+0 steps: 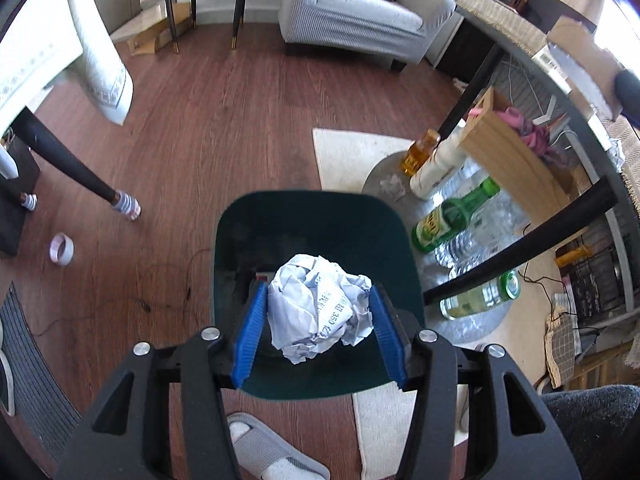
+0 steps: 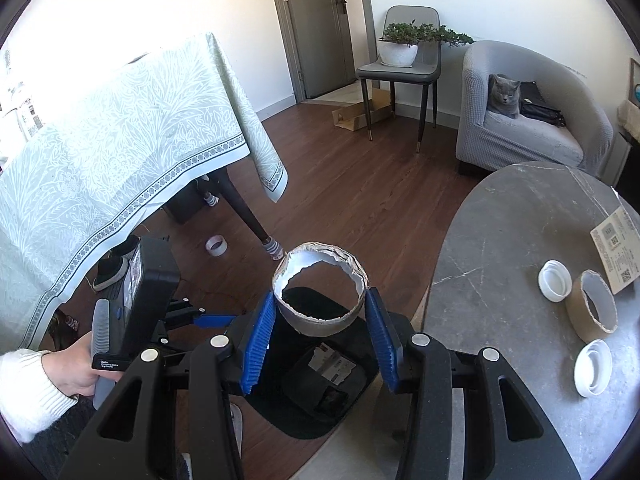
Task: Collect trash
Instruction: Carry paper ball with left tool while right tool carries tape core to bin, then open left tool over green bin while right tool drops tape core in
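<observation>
A crumpled paper ball (image 1: 320, 307), white with some printed letters on it, sits pinched between the blue ribbed pads of the left gripper (image 1: 318, 330). The jaws are partly closed and press on both sides of the ball. The ball hangs right over a dark green bin (image 1: 240, 248) that stands on the brown wood floor (image 1: 224, 120). The bin has rounded corners and looks smooth.

The right gripper (image 2: 320, 332) holds a cardboard tape ring (image 2: 320, 290) between its blue pads. The ring is round and hollow, with a torn white lining inside. Its jaws are closed on the ring's two sides. The ring hangs over the same bin (image 2: 296, 424), where some flat scraps lie, hard to make out.

To the right is a round grey stone surface (image 2: 500, 240). On it are one more cardboard ring (image 2: 594, 306), two white bottle caps (image 2: 555, 281) and a printed paper label (image 2: 616, 246), cut off at the edge.

Beside the bin, on the floor, lie two green glass bottles (image 1: 452, 216), some clear plastic bottles and one amber bottle (image 1: 420, 152). A small tape roll (image 1: 61, 249) lies on the floor, well apart from the bin. A grey cat (image 2: 504, 96) sits in a grey armchair (image 2: 520, 136).
</observation>
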Motion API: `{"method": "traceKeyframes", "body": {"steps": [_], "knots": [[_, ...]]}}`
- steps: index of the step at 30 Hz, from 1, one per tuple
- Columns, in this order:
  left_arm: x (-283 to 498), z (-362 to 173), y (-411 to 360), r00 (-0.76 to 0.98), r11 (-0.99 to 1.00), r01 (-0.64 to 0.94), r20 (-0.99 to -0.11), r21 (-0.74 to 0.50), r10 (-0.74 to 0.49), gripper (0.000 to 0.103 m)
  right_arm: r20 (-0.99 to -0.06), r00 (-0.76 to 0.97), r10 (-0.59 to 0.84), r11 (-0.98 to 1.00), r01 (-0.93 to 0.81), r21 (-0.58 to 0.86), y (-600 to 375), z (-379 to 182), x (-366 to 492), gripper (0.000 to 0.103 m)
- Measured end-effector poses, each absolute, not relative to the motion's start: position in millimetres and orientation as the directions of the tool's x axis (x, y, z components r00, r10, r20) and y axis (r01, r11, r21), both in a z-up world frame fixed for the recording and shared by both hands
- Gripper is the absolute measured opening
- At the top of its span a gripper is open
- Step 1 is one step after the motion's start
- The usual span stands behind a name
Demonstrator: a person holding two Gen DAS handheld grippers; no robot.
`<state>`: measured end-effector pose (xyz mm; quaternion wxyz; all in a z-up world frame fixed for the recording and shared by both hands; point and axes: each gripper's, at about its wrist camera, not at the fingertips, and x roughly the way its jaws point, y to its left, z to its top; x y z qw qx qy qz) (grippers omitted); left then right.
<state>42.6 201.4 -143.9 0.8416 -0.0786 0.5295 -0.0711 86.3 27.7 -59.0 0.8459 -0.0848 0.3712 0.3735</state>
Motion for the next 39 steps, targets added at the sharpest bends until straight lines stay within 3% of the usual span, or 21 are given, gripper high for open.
{"method": "traceKeyframes", "body": {"steps": [14, 20, 28, 39], "knots": [[31.8, -149.2, 216.1, 0.419, 0.983, 0.048, -0.89, -0.178, -0.181, 0.063, -0.78, 0.342, 0.525, 0.689, -0.709, 0.152, 70.7, -103.1, 91.2, 0.047], [27.1, -126.9, 231.3, 0.483, 0.981, 0.008, -0.858, -0.196, -0.175, 0.057, -0.822, 0.31, 0.477, 0.698, -0.702, 0.14, 85.3, -129.3, 94.2, 0.047], [23.7, -91.2, 239.7, 0.561, 0.976, -0.021, -0.81, -0.218, -0.169, 0.04, -0.86, 0.259, 0.439, 0.696, -0.703, 0.143, 102.0, -158.8, 97.0, 0.047], [29.1, -38.1, 234.5, 0.661, 0.964, -0.015, -0.726, -0.266, -0.19, 0.024, -0.924, 0.182, 0.337, 0.7, -0.705, 0.117, 113.8, -208.9, 97.5, 0.047]]}}
